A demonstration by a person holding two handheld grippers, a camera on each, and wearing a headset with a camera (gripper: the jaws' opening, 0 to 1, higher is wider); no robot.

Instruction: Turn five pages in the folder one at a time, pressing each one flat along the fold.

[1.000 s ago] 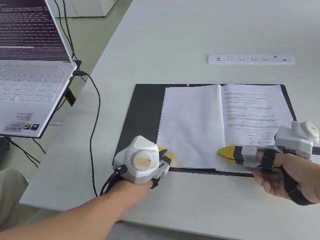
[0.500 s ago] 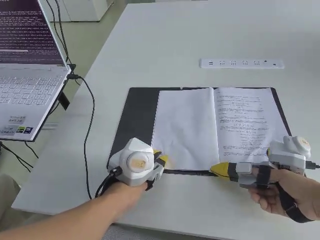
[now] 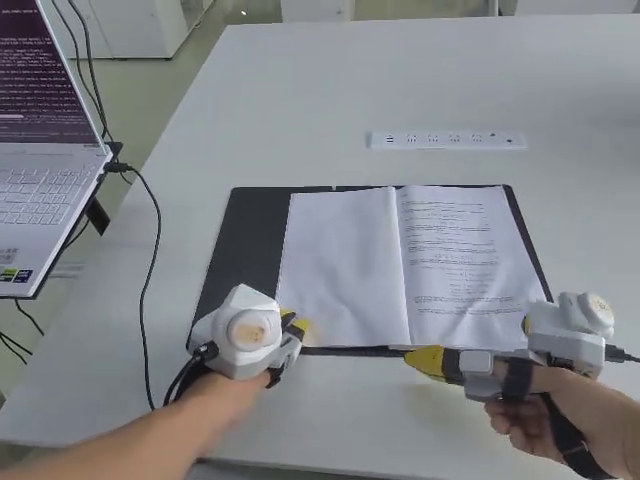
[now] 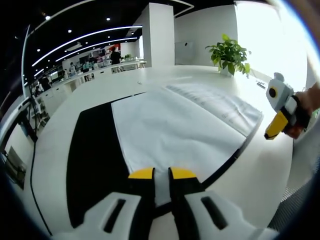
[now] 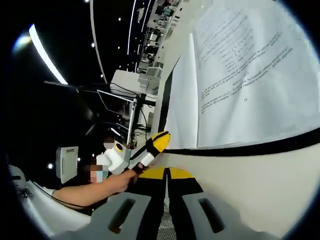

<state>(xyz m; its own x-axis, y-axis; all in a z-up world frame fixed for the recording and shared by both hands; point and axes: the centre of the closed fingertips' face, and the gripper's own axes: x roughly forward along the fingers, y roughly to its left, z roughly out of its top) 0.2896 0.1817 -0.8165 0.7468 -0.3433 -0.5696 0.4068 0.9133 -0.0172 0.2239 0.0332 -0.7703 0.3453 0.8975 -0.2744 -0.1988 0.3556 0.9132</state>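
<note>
The folder (image 3: 245, 250) lies open on the white table, its black cover showing at the left. A blank page (image 3: 340, 265) is on its left side and a printed page (image 3: 460, 255) on its right, both flat. My left gripper (image 3: 293, 326) is shut, its yellow tips at the blank page's near left corner (image 4: 150, 150). The left gripper (image 4: 162, 174) shows only a thin slit between its jaws. My right gripper (image 3: 415, 360) is shut and hovers just off the folder's near edge, below the fold. The right gripper (image 5: 167, 173) faces the printed page (image 5: 245, 75).
An open laptop (image 3: 40, 170) stands at the far left, with a black cable (image 3: 150, 270) trailing beside the folder. A white power strip (image 3: 445, 140) lies behind the folder. The table's near edge runs just below both hands. A potted plant (image 4: 230, 52) stands far off.
My right gripper has drawn back off the printed page to just past the folder's near edge. The left gripper stays at the page corner. The head camera has shifted.
</note>
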